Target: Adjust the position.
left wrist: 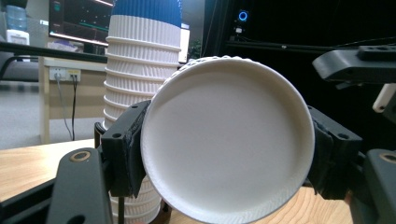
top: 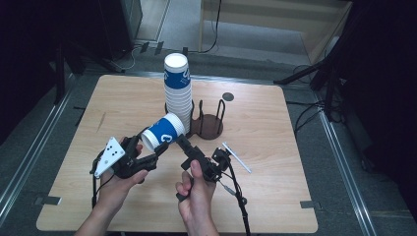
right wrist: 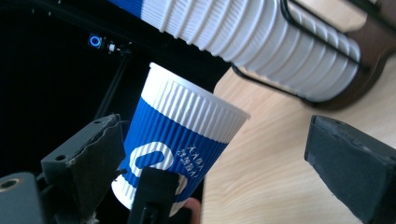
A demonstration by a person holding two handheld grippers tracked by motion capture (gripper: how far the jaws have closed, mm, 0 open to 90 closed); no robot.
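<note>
A blue and white ribbed paper cup is held off the table, tipped on its side with its mouth toward the stack. My left gripper is shut on its base end. In the left gripper view the cup's white bottom faces the camera, and the left gripper presses it from both sides. My right gripper is just right of the cup with its jaws wide apart. In the right gripper view the cup lies ahead of the right gripper, and neither pad touches it.
A tall stack of matching cups stands in a dark wire holder at the table's middle, close behind the held cup. A white pen-like stick lies right of my right hand. The wooden table stretches to the right.
</note>
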